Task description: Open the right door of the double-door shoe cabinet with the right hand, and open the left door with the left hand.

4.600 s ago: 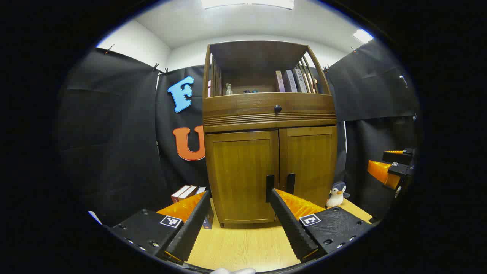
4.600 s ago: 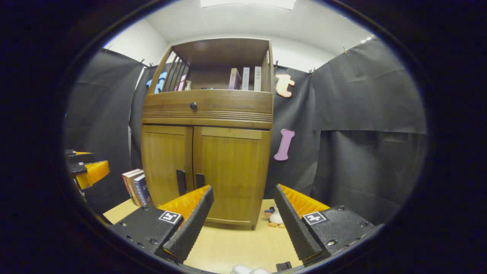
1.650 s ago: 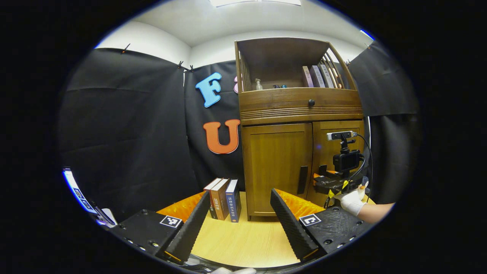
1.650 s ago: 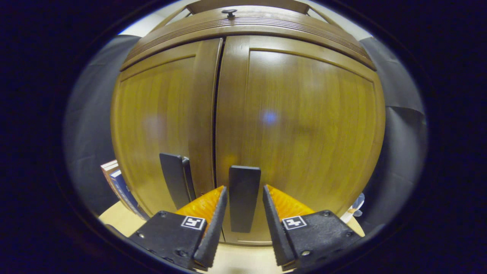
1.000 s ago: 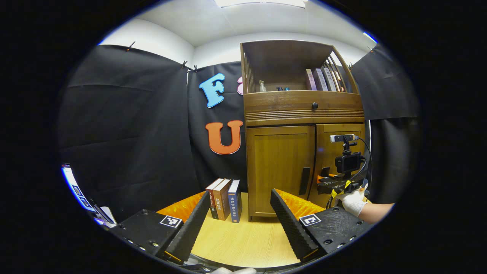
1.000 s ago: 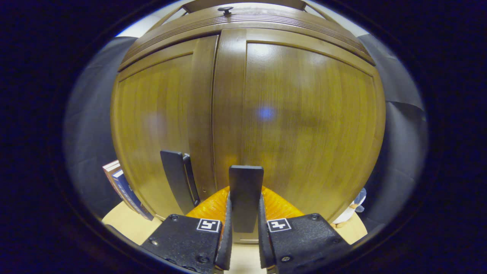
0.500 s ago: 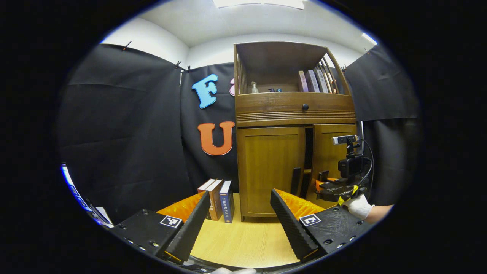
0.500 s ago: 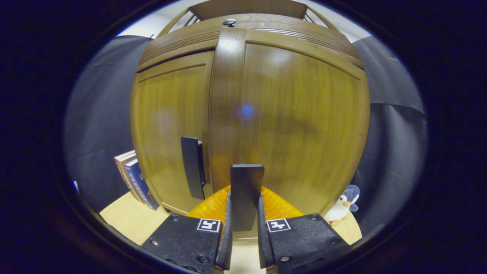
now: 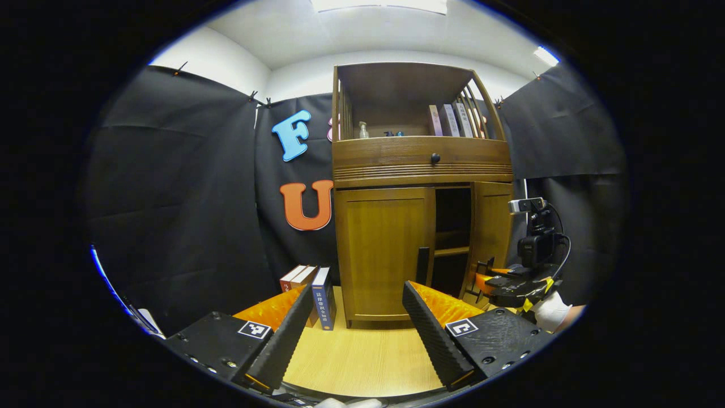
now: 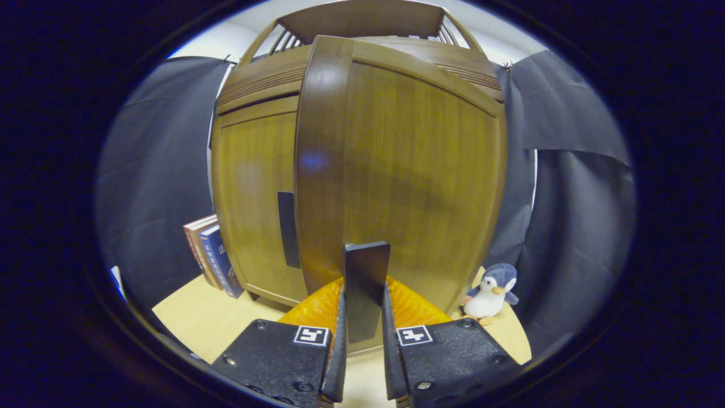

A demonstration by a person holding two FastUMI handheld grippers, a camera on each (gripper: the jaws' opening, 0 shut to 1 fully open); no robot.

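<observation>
The shoe cabinet (image 9: 422, 226) stands on the wooden floor (image 9: 362, 357) against the black booth wall. Its right door (image 9: 491, 229) is swung partly outward; its left door (image 9: 384, 249) is flush and closed. Through the gap between the doors, a dark interior with one horizontal shelf (image 9: 451, 250) is visible; what lies on the shelf cannot be made out.

In the right gripper view, the right gripper (image 10: 362, 340) is clamped on the right door handle (image 10: 366, 289), both fingers pressing its sides. The left door handle (image 10: 287, 228) is apart from it and untouched. In the left gripper view, that same gripper (image 9: 493, 283) is seen at the door's edge, held by a gloved hand (image 9: 548, 310).

The left gripper (image 9: 357, 334) has its fingers spread wide with nothing between them, well short of the cabinet.

Above the doors, a drawer front carries a round knob (image 9: 435, 158). The open top compartment (image 9: 408, 107) holds a pump bottle (image 9: 363, 130) at its left and upright books (image 9: 453, 120) at its right.

Outside the cabinet, three books (image 9: 311, 292) stand on the floor beside its left wall. A penguin toy (image 10: 490, 292) sits on the floor near its right side.
</observation>
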